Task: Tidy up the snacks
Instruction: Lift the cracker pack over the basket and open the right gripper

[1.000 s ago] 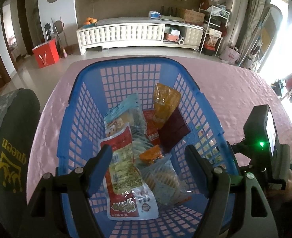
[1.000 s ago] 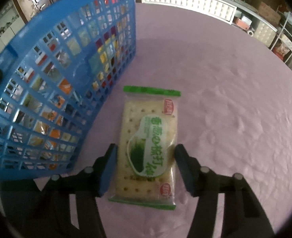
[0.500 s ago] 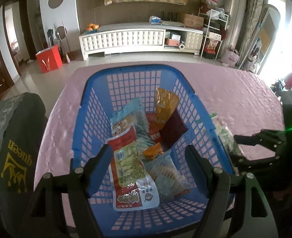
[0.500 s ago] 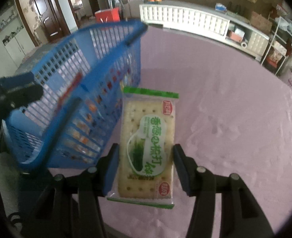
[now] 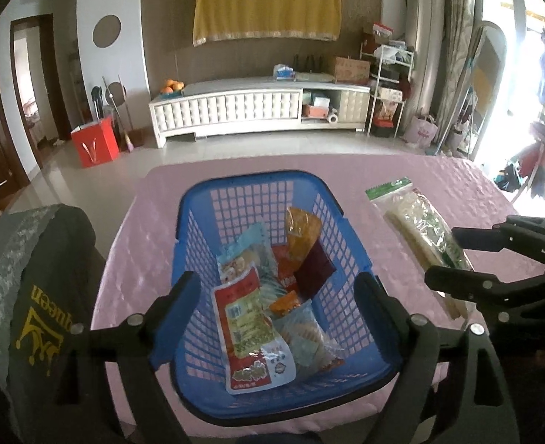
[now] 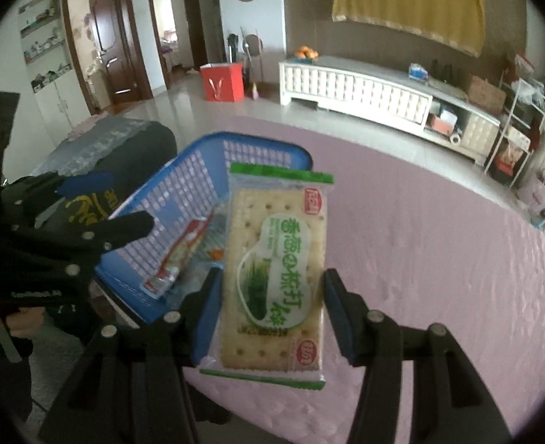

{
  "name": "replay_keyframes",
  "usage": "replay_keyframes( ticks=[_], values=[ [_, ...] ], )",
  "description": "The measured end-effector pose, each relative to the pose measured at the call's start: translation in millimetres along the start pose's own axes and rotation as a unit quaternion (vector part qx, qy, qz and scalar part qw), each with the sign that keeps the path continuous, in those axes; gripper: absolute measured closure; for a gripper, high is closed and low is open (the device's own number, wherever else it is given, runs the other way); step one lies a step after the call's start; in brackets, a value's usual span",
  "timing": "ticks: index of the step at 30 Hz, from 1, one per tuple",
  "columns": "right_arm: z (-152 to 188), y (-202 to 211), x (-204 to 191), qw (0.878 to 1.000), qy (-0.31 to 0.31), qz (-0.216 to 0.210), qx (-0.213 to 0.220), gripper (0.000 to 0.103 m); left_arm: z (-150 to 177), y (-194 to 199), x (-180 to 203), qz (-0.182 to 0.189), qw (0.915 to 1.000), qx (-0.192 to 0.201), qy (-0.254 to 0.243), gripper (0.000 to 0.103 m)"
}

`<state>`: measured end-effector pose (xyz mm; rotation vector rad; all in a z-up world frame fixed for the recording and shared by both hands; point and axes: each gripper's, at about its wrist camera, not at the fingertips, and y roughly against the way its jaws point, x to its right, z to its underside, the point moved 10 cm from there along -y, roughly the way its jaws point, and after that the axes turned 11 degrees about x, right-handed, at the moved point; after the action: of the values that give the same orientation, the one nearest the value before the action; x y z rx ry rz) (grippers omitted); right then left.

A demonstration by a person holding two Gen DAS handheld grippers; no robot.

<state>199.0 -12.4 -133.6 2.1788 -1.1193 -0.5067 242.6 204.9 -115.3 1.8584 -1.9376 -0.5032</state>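
A blue plastic basket (image 5: 194, 244) stands on the pink table and holds several snack packets, with a red and white one (image 5: 250, 329) in front. My left gripper (image 5: 278, 307) is open and empty, raised above the basket's near end. My right gripper (image 6: 272, 307) is shut on a green and white cracker packet (image 6: 278, 270) and holds it in the air, right of the basket (image 6: 183, 192). The packet (image 5: 416, 229) and the right gripper also show edge-on in the left wrist view.
The pink quilted tablecloth (image 6: 438, 259) covers the table. A dark chair back with a yellow "queen" print (image 5: 43, 296) stands left of the basket. A white TV cabinet (image 5: 257, 107) and a red bag (image 5: 94, 144) are far across the floor.
My right gripper has closed on the cracker packet and lifted it off the table, up beside the basket. My left gripper has risen and pulled back from the basket, staying open.
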Motion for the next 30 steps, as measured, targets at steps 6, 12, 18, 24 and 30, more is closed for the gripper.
replay_keyframes(
  ticks=[6, 12, 18, 24, 30],
  values=[
    [-17.5, -9.2, -6.6, 1.0, 0.004, -0.014, 0.013, 0.045, -9.5, 8.6, -12.6, -0.008, 0.9998, 0.017, -0.001, 0.013],
    [-26.0, -24.5, -20.8, 1.0, 0.009, -0.027, 0.009, 0.045, -7.6, 7.8, -36.8, -0.031, 0.9992, 0.018, 0.017, 0.013],
    [-30.4, -46.5, -32.8, 0.999, 0.009, -0.042, -0.007, 0.045, -5.2, 9.5, -58.5, -0.065, 0.9975, 0.026, 0.013, 0.013],
    [-23.0, -73.2, -42.7, 0.998, 0.005, -0.051, -0.037, 0.044, 3.7, -3.2, -76.6, -0.062, 0.9972, 0.023, 0.035, 0.013],
    [-16.5, -98.4, -45.1, 0.997, 0.039, -0.024, -0.061, 0.044, 10.6, -14.1, -96.1, -0.063, 0.9958, 0.02, 0.063, 0.001]
  ],
)
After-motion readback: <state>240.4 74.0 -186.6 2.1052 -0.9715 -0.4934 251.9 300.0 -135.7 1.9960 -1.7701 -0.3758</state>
